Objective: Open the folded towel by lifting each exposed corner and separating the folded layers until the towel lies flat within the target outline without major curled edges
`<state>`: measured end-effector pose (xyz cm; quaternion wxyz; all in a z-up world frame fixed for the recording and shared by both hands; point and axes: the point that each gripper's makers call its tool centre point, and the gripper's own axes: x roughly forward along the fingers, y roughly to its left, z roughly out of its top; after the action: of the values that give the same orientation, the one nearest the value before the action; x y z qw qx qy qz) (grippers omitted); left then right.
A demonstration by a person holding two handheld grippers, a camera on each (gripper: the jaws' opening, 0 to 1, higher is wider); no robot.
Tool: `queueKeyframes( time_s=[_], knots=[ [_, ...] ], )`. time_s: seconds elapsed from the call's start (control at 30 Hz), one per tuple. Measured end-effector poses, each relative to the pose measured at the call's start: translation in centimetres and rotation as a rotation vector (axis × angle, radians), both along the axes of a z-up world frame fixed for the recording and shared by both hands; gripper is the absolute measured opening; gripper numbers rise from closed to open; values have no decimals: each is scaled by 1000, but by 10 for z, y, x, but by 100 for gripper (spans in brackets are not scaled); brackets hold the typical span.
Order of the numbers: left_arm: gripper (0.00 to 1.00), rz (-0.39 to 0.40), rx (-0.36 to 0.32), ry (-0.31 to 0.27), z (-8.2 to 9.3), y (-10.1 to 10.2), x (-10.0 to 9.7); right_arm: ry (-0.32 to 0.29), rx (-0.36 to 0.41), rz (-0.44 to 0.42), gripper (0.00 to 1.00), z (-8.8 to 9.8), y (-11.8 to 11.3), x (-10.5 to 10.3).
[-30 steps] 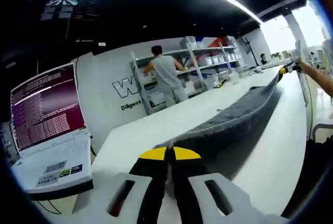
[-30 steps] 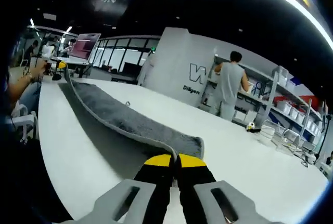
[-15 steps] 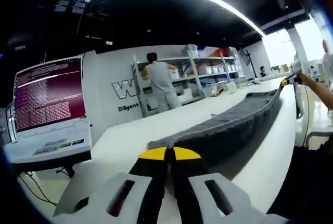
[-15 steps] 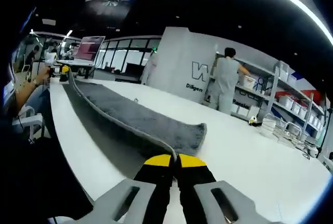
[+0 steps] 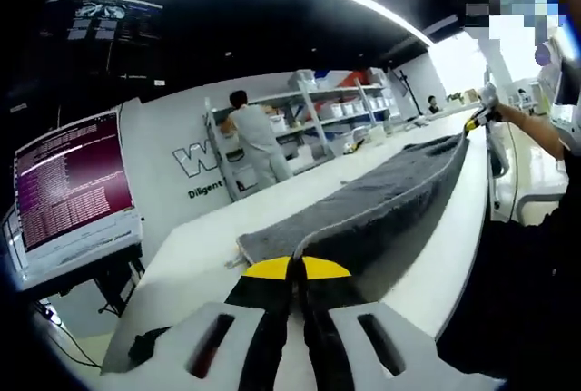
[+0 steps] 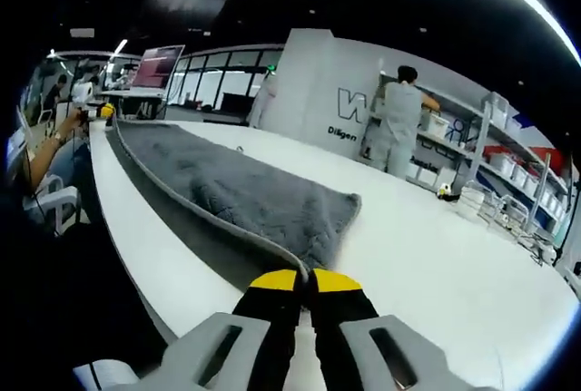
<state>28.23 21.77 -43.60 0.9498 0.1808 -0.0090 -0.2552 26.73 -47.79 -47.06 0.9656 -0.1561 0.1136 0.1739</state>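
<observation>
A dark grey towel (image 5: pixel 363 210) with a pale hem stretches between both grippers above a white table (image 5: pixel 195 250). My left gripper (image 5: pixel 297 270) is shut on one near corner of it, yellow tips pressed together. In the left gripper view the right gripper (image 5: pixel 472 121) shows far off, held by a hand, at the towel's other end. My right gripper (image 6: pixel 308 279) is shut on the towel (image 6: pixel 236 193) at its corner. In the right gripper view the left gripper (image 6: pixel 106 112) shows small at the far end. The towel's far edge rests on the white table (image 6: pixel 436 255).
An open laptop (image 5: pixel 68 196) with a purple screen stands at the table's left end. A black cable (image 5: pixel 145 347) lies near the edge. A person (image 5: pixel 250 137) stands at shelves (image 5: pixel 345 114) with bins behind the table. A wall with lettering (image 6: pixel 349 110) is beyond.
Both grippers have drawn back toward the table's near edge with the towel taut between them. More of the towel's flat face now shows, spread wider over the table.
</observation>
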Motion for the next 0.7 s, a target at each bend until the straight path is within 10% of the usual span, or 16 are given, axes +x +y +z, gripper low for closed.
queueKeyframes(
  time_s=[0.4, 0.7],
  knots=[
    [27, -84, -48, 67, -17, -16, -12, 26, -14, -14, 20, -6, -7, -16],
    [64, -193, -188, 11, 13, -35, -23, 15, 24, 68, 47, 11, 10, -29]
  ],
)
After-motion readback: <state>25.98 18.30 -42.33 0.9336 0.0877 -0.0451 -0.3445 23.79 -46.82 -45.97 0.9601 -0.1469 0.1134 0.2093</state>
